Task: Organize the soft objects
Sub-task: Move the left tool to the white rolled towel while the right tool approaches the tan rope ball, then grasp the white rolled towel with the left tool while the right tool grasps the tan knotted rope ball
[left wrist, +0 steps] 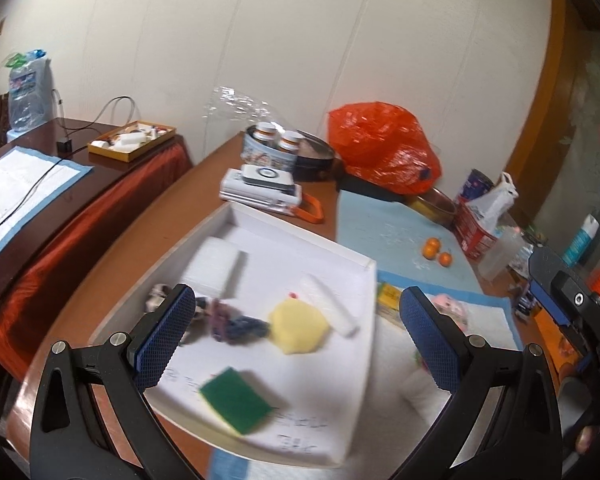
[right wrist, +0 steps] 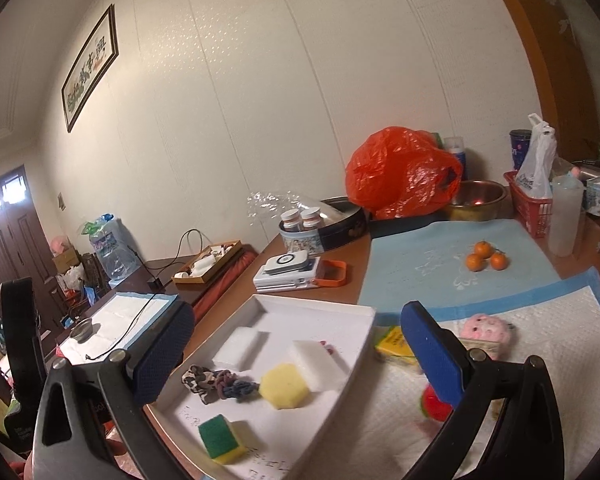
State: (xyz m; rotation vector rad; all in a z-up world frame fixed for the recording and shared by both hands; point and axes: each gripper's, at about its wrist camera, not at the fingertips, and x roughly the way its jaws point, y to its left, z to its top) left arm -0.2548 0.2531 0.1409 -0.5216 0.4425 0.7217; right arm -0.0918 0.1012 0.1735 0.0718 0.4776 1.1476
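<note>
Here both tools hung empty over the counter (right wrist: 300, 280), jaws spread wide. The left tool (left wrist: 296, 336) sat above the white tray (right wrist: 324, 306), where two white foam blocks, a yellow hexagonal sponge (right wrist: 284, 386), a green-and-yellow scrub sponge (right wrist: 220, 438) and a clump of hair ties (right wrist: 216, 384) lay. The soft things left outside lay right of the tray on the white pad (right wrist: 560, 320): a yellow sponge (right wrist: 392, 344) just beside the tray's right wall, a pink plush toy (right wrist: 486, 328) further right, a red-and-green object (right wrist: 434, 404) partly hidden behind a finger. Judgement: the right tool (right wrist: 296, 354) was nearer these; they lay forward and to its right, so it should swing rightward. The yellow sponge's long axis ran roughly along the tray wall.
</note>
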